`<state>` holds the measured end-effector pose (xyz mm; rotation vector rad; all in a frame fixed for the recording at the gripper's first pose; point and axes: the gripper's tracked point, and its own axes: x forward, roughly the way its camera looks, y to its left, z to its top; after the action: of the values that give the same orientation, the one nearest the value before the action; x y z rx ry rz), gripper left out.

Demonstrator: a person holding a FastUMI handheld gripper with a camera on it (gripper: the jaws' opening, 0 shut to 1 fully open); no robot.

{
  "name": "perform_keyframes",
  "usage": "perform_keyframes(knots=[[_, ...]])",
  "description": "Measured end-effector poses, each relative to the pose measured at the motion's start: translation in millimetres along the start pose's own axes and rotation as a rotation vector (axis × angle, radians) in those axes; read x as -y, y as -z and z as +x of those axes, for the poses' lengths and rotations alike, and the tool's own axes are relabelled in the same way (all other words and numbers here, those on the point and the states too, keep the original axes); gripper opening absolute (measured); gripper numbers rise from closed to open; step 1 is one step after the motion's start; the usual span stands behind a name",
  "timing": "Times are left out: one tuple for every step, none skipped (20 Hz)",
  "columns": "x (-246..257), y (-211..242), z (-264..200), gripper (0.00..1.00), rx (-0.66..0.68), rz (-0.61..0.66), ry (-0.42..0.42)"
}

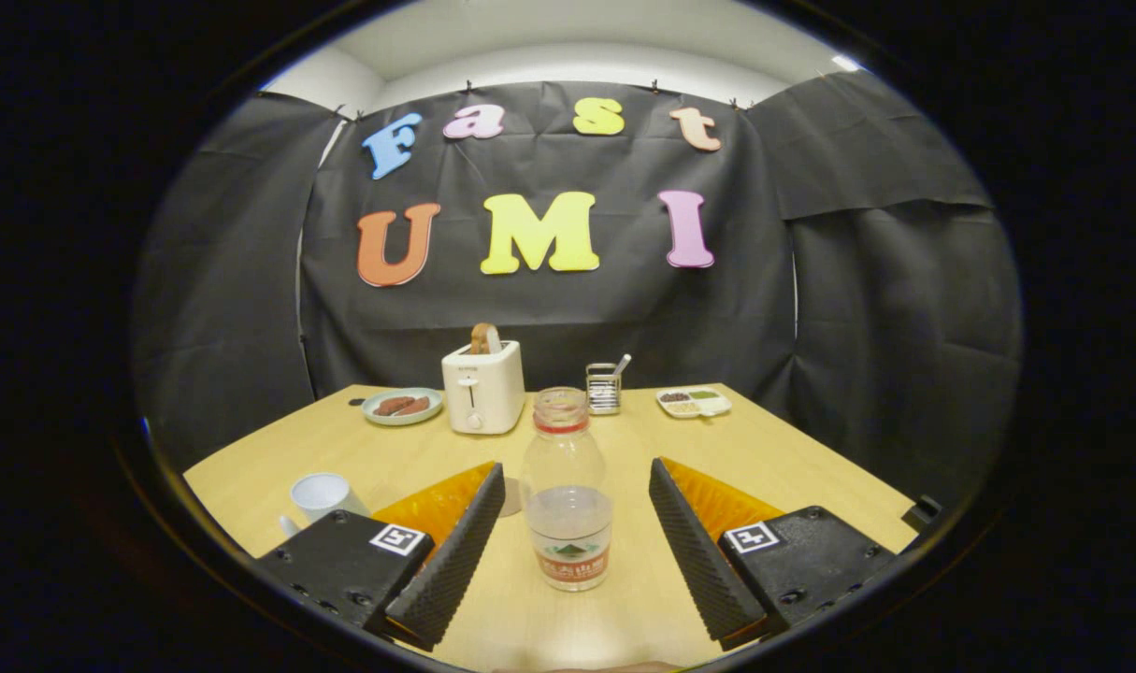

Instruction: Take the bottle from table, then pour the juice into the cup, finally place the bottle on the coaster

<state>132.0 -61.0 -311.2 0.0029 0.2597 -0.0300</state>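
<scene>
The gripper [568, 537] has its fingers spread wide apart, neither pad touching anything. The bottle [566, 491] stands upright on the table [792, 458] between the two fingers, uncapped, partly filled. The cup [323, 494] stands near the table's left edge, just beyond the left finger. A toaster [482, 385] stands toward the far edge.

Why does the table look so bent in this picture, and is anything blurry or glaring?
Gripper view: the fisheye lens bows the table edges and the wall; light is even and soft, with no harsh glare; the bottle between the open hand-held gripper fingers is sharp, as is the toaster beyond.
</scene>
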Motion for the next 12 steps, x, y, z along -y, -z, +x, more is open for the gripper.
perform_keyframes(knots=[[-1, 4, 3, 1.00, 0.004, 0.000, -0.004], [-2, 7, 6, 1.00, 0.008, -0.001, -0.010], [-4, 10, 8, 1.00, 0.011, 0.000, -0.014], [-5, 14, 11, 1.00, 0.008, 0.002, -0.017], [-5, 18, 14, 1.00, 0.009, 0.000, -0.017], [-5, 22, 17, 1.00, 0.005, -0.005, -0.016], [-6, 25, 21, 1.00, 0.006, -0.008, -0.015], [-5, 28, 24, 1.00, 0.001, -0.014, -0.011], [-4, 33, 28, 1.00, -0.008, -0.020, -0.006], [-4, 38, 31, 1.00, -0.018, -0.024, -0.002], [-3, 42, 35, 1.00, -0.028, -0.025, 0.001], [-3, 46, 38, 1.00, -0.035, -0.025, 0.002]])
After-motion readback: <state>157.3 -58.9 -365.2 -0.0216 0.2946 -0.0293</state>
